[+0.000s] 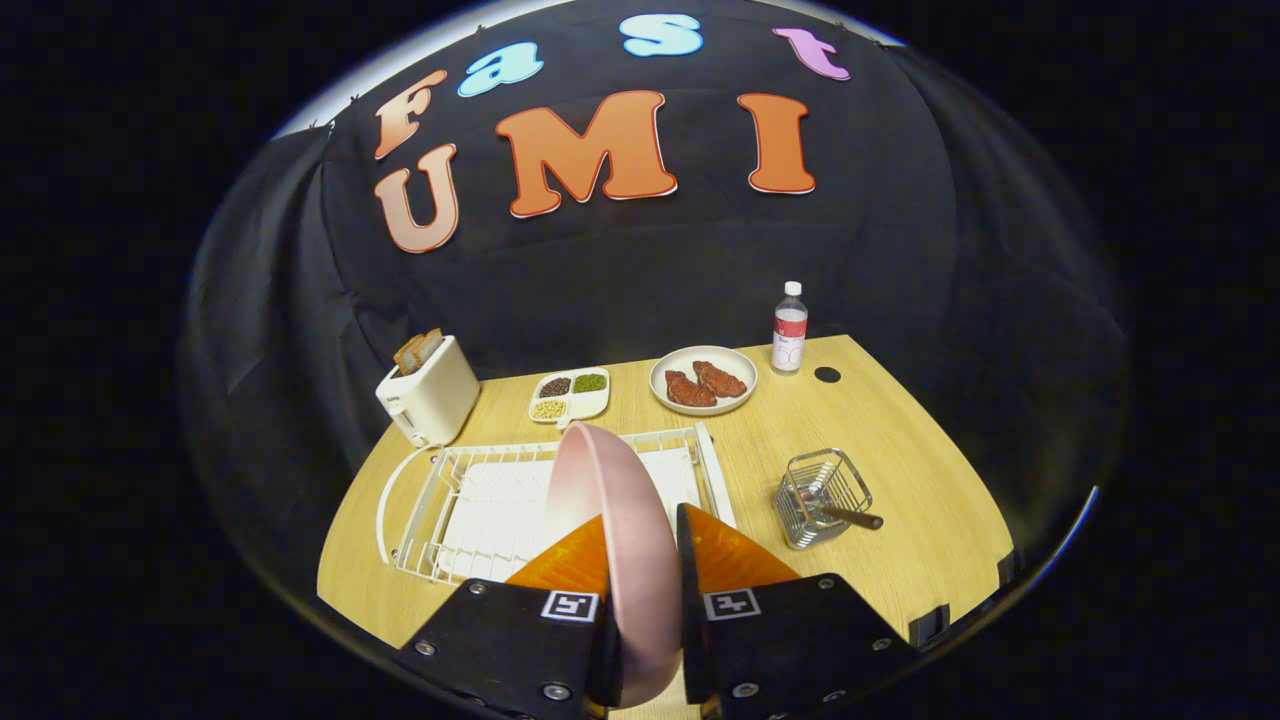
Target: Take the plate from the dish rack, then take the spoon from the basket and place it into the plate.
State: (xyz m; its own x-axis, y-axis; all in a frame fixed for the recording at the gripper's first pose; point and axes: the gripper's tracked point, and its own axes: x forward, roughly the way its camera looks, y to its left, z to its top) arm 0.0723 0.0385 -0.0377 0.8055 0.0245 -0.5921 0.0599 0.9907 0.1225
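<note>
A pink plate [612, 520] stands on edge between my two fingers, and my gripper [643, 535] is shut on its rim. The plate is lifted above the white wire dish rack [470, 500], which lies just ahead and to the left of the fingers. To the right of the rack stands a small wire basket [822, 495] with a spoon [850, 516] in it, its dark handle sticking out to the right. The lower part of the plate is hidden between the fingers.
On the wooden table [900, 440] beyond the rack: a white toaster [428, 392] with bread, a divided dish [570, 394] of seeds, a white plate [703, 380] with meat pieces, a bottle [789, 328] and a small black disc [827, 374].
</note>
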